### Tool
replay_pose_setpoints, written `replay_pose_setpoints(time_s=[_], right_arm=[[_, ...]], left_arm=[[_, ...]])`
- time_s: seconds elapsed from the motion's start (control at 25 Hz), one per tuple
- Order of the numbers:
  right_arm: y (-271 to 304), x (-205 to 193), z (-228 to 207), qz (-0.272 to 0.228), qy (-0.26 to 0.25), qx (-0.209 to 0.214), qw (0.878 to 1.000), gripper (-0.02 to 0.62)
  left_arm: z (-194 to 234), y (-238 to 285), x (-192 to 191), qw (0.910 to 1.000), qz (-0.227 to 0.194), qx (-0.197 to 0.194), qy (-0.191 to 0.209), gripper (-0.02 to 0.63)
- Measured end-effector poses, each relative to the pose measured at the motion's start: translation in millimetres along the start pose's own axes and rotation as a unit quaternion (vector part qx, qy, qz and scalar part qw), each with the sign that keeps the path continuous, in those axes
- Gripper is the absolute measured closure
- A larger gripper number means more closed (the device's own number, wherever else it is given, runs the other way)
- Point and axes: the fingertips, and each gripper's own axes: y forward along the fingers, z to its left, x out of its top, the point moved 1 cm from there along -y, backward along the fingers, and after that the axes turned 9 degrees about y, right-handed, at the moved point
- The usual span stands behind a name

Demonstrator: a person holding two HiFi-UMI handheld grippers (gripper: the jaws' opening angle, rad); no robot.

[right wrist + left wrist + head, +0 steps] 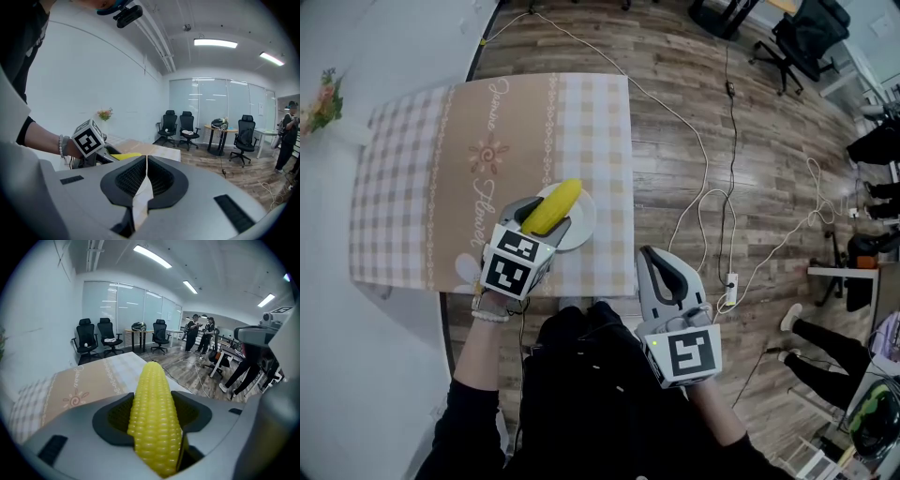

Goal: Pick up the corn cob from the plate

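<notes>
Corn is pinched by its lower end in the left gripper, over the plate by the table's near right corner. Off the table, the right gripper hangs empty, jaws pressed together. Held so far back, it might pivot, slip and roll off the near edge.

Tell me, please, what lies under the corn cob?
The white plate, on the checked tablecloth, lies below the corn cob. The cob and the left gripper, shut on it, cover the plate's near part; any contact cannot be seen.
</notes>
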Motion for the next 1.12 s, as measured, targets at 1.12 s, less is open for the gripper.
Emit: replay_pose_setpoints(time_s=[1.12], right_arm=[[-16.8,52.0,14.4,-0.077,-0.048,0.035,0.995,0.551]], left_arm=[[-39.6,-132.0,45.3,0.9943,-0.067,0.080,0.022,0.347]])
